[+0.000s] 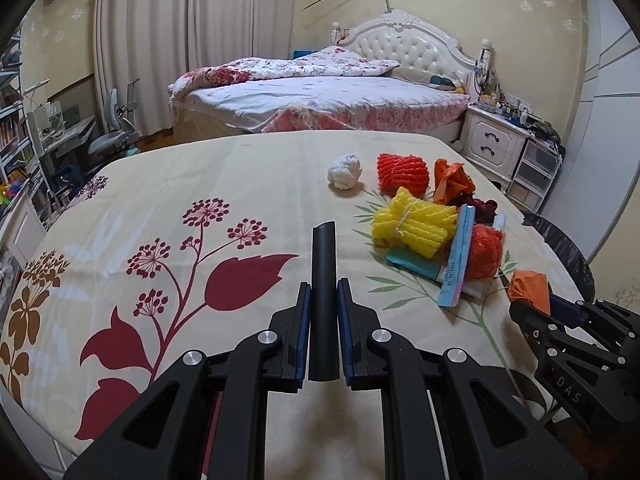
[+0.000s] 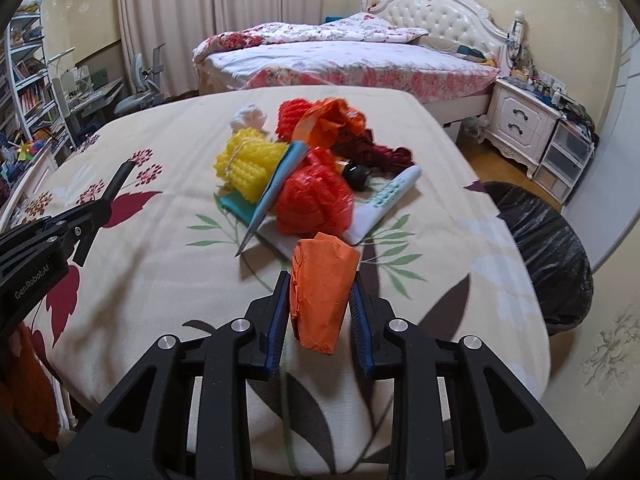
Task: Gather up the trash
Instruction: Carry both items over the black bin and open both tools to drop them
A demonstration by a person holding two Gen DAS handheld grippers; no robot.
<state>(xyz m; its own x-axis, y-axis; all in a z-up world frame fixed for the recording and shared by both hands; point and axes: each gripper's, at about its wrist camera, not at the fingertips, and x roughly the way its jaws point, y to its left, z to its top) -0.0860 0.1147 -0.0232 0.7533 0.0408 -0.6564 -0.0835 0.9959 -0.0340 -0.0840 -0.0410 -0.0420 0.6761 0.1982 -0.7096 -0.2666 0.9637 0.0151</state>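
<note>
My left gripper [image 1: 323,289] is shut on a black tube [image 1: 324,248] that sticks out past its fingertips, above the flowered tablecloth [image 1: 180,184]. In the right wrist view, my right gripper [image 2: 320,282] is shut on a crumpled orange paper wad [image 2: 320,300], held just above the cloth in front of the trash pile. That pile holds a yellow foam net [image 2: 248,164], a red mesh bag [image 2: 316,200], a long blue carton [image 2: 272,196], a white tube [image 2: 388,196] and a white tissue ball [image 1: 346,171]. The left wrist view shows the orange wad [image 1: 528,286] at the right.
A bin lined with a black bag [image 2: 544,248] stands off the table's right edge. A bed [image 1: 320,96] and a white nightstand [image 1: 494,140] lie beyond the table. Shelves and a desk chair [image 1: 116,132] fill the left side.
</note>
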